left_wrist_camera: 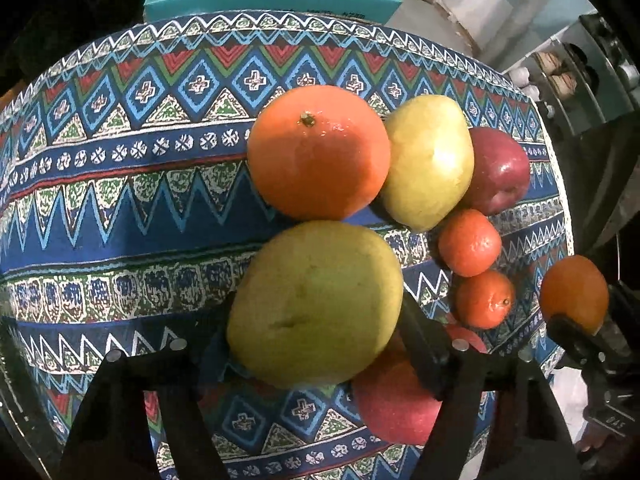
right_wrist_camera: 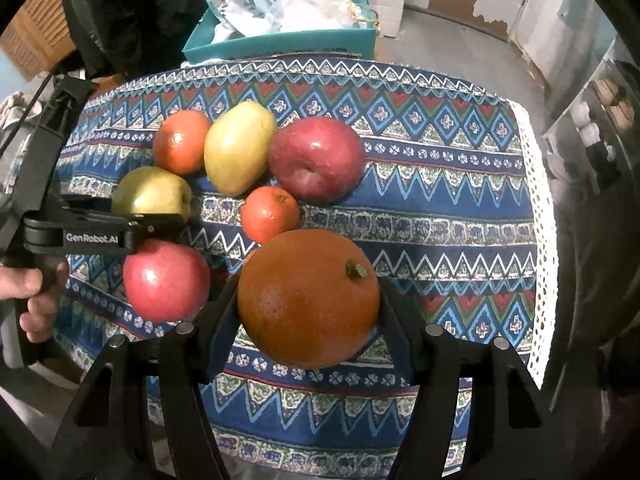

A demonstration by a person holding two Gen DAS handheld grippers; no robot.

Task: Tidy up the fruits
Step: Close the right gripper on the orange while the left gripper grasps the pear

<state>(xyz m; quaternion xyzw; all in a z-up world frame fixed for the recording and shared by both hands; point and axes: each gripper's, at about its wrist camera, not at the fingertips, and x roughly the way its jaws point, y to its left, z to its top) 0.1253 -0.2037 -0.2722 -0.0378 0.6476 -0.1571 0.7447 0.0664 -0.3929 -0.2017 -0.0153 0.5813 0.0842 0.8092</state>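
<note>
My left gripper point(left_wrist_camera: 316, 320) is shut on a yellow-green pear point(left_wrist_camera: 316, 304), also visible in the right wrist view point(right_wrist_camera: 152, 192). My right gripper point(right_wrist_camera: 308, 312) is shut on a large orange point(right_wrist_camera: 308, 300), seen at the right in the left wrist view point(left_wrist_camera: 574, 292). On the patterned cloth lie another large orange point(left_wrist_camera: 318, 152), a second pear point(left_wrist_camera: 428, 160), a dark red apple point(left_wrist_camera: 500, 170), two small mandarins point(left_wrist_camera: 470, 242) point(left_wrist_camera: 484, 298) and a pink-red apple point(left_wrist_camera: 394, 404). The right wrist view shows the same second pear point(right_wrist_camera: 238, 148), dark apple point(right_wrist_camera: 316, 158) and pink-red apple point(right_wrist_camera: 166, 278).
The table wears a blue patterned cloth point(right_wrist_camera: 440, 208) with a white lace edge on the right. A teal box point(right_wrist_camera: 280, 40) with plastic bags stands beyond the far edge. A shelf unit point(left_wrist_camera: 580, 76) stands at the right. A black chair point(right_wrist_camera: 132, 12) is behind the table's left corner.
</note>
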